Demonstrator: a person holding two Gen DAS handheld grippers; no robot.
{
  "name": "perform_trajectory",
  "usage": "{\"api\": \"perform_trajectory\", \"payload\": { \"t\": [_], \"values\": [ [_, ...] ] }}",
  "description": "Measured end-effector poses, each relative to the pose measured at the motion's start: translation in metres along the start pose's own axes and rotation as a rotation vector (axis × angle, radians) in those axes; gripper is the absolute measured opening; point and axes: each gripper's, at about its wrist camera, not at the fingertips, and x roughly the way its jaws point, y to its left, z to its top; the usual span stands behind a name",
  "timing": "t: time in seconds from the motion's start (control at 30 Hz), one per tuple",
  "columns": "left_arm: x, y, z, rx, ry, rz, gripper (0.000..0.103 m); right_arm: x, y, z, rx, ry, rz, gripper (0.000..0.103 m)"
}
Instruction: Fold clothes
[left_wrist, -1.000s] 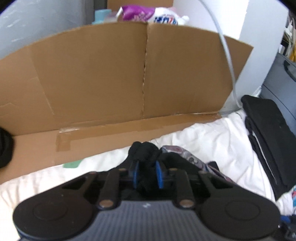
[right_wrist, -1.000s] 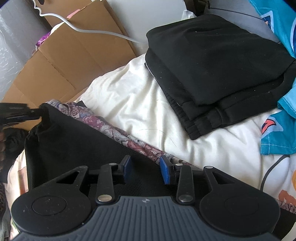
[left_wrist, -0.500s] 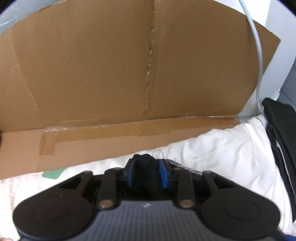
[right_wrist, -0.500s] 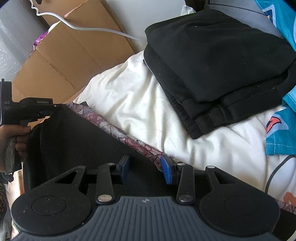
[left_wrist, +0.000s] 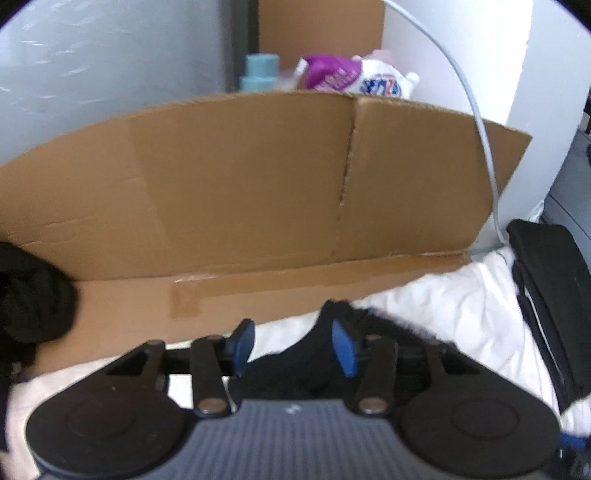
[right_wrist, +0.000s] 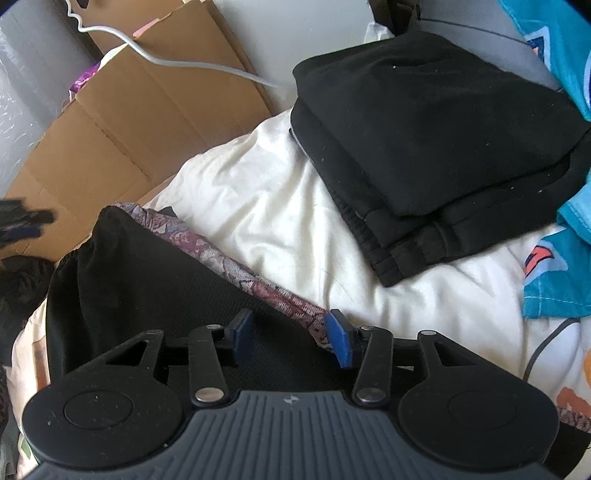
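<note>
A black garment (right_wrist: 140, 280) with a patterned purple-grey edge (right_wrist: 236, 266) lies spread on the white bedsheet (right_wrist: 277, 206). My right gripper (right_wrist: 290, 339) hovers over its near part. Its jaws are opening, the cloth lies flat beneath them, and the blue pads (right_wrist: 338, 341) do not pinch it. My left gripper (left_wrist: 291, 345) is above the garment's far corner (left_wrist: 332, 317). Its jaws are also opening, with the black cloth between them and the left pad (left_wrist: 240, 345) clear of it. From the right wrist, the left gripper (right_wrist: 22, 221) shows as a blur at the far left.
A folded black pile (right_wrist: 424, 147) sits on the bed at the right, with a turquoise printed garment (right_wrist: 554, 280) beside it. A flattened cardboard sheet (left_wrist: 258, 184) stands along the bed's far side, with bottles (left_wrist: 351, 79) and a grey cable (left_wrist: 484, 147) behind. A dark clothing heap (left_wrist: 29, 291) lies at the left.
The left jaws have spread wide off the black corner, and the gripper has lifted and pulled back. The right jaws have widened a little; that hand has stayed put.
</note>
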Motion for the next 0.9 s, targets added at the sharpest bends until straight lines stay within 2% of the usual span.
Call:
{"api": "perform_trajectory", "payload": {
  "t": [0.2, 0.33, 0.53, 0.63, 0.7, 0.77, 0.83, 0.9],
  "values": [
    [-0.057, 0.031, -0.019, 0.015, 0.028, 0.057, 0.058, -0.011, -0.004, -0.001, 0.020, -0.034, -0.023, 0.050],
    [-0.095, 0.042, -0.032, 0.051, 0.033, 0.061, 0.062, -0.022, -0.010, -0.007, 0.038, -0.065, -0.038, 0.051],
    [-0.141, 0.060, -0.060, 0.063, 0.045, 0.030, 0.064, -0.045, -0.019, -0.028, 0.077, -0.063, -0.014, 0.051],
    [-0.155, 0.064, -0.078, 0.056, 0.060, -0.006, 0.064, -0.062, -0.016, -0.039, 0.024, -0.073, -0.047, 0.051],
    [-0.161, 0.065, -0.094, 0.059, 0.076, -0.026, 0.064, -0.079, -0.016, -0.047, 0.004, -0.099, -0.038, 0.051],
    [-0.167, 0.067, -0.109, 0.042, 0.085, -0.044, 0.064, -0.093, -0.020, -0.056, 0.004, -0.113, -0.029, 0.056],
    [-0.170, 0.068, -0.123, 0.019, 0.089, -0.062, 0.064, -0.103, -0.029, -0.066, 0.049, -0.107, -0.023, 0.061],
    [-0.169, 0.067, -0.137, 0.005, 0.101, -0.076, 0.064, -0.106, -0.037, -0.074, 0.099, -0.071, -0.001, 0.061]
  ]
}}
